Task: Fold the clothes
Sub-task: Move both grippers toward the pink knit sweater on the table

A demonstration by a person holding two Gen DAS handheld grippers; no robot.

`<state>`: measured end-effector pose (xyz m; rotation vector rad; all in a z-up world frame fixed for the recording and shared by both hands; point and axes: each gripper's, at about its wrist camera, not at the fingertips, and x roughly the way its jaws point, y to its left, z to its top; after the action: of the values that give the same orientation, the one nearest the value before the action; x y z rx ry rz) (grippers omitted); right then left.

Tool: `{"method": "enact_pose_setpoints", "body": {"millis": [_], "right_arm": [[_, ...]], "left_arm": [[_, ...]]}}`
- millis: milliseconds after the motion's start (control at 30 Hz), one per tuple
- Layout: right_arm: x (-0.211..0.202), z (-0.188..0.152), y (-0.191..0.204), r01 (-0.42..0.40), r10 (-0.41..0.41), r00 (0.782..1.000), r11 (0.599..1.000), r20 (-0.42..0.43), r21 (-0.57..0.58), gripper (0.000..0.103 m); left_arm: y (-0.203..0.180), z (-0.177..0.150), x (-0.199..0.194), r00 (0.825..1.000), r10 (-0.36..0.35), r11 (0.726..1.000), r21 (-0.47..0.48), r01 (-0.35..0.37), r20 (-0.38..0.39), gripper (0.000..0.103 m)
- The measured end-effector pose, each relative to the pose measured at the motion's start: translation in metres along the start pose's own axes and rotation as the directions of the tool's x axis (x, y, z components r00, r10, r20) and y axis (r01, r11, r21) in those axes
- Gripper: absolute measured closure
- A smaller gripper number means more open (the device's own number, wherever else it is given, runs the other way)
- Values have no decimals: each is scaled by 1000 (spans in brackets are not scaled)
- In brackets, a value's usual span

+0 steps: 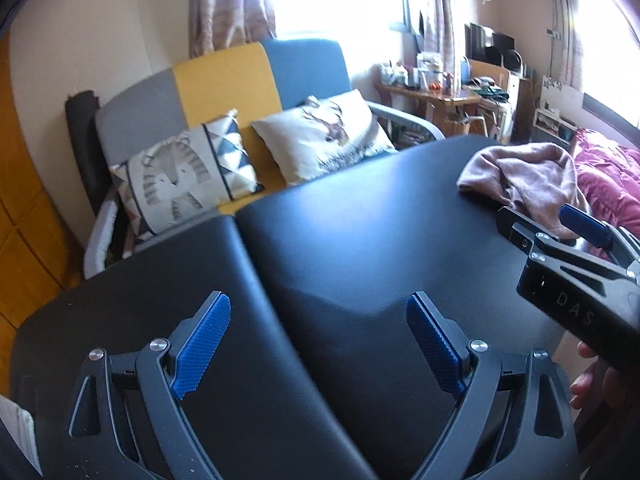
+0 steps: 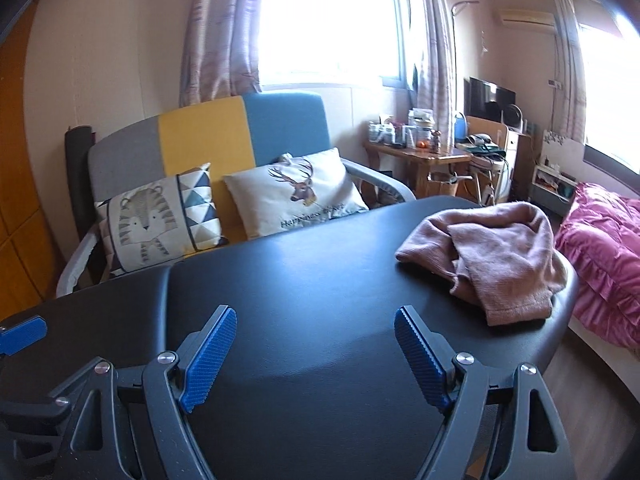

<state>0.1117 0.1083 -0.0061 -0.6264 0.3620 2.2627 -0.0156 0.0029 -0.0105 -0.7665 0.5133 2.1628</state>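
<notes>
A crumpled dusty-pink knit garment (image 2: 492,256) lies in a heap at the far right end of a black padded table (image 2: 304,280); the left wrist view shows the same garment (image 1: 528,176) at its upper right. My left gripper (image 1: 318,340) hovers open over the bare table (image 1: 340,220), nothing between its blue pads. My right gripper (image 2: 316,352) is open too, over the table's middle, short of the garment. In the left wrist view the right gripper's body (image 1: 576,264) reaches in from the right, held by a hand (image 1: 592,376).
Behind the table stands a grey, yellow and blue sofa (image 2: 208,136) with two printed cushions (image 2: 292,192). A pink quilted bed (image 2: 600,256) lies right of the table. A cluttered wooden desk (image 2: 424,152) stands by the window. A seam (image 1: 256,264) splits the table top.
</notes>
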Motion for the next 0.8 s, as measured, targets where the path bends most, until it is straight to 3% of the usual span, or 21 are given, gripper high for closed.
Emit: {"method": "enact_pose_setpoints", "body": {"millis": [200,500,667,800], "right_arm": [[8,-15,-16,34,-34,999,999,-18,22,20],[13,-18,-55,109,-107,994,990,-32,89,20],[1,-21,-78,172,-174,985,977,4,124,20],[5,-23,-94,170,-166,985,975,-42,144,20]], "left_arm": [[17,-1,32,997,-49,999,11,50,-53,11],[-11,-5,60,984,-98,994,40,105,-146,11],[-31,-7,70,985,-124,988,79,135,-124,11],[-48,-4,71,981,-145,984,89,157,-129,11]]}}
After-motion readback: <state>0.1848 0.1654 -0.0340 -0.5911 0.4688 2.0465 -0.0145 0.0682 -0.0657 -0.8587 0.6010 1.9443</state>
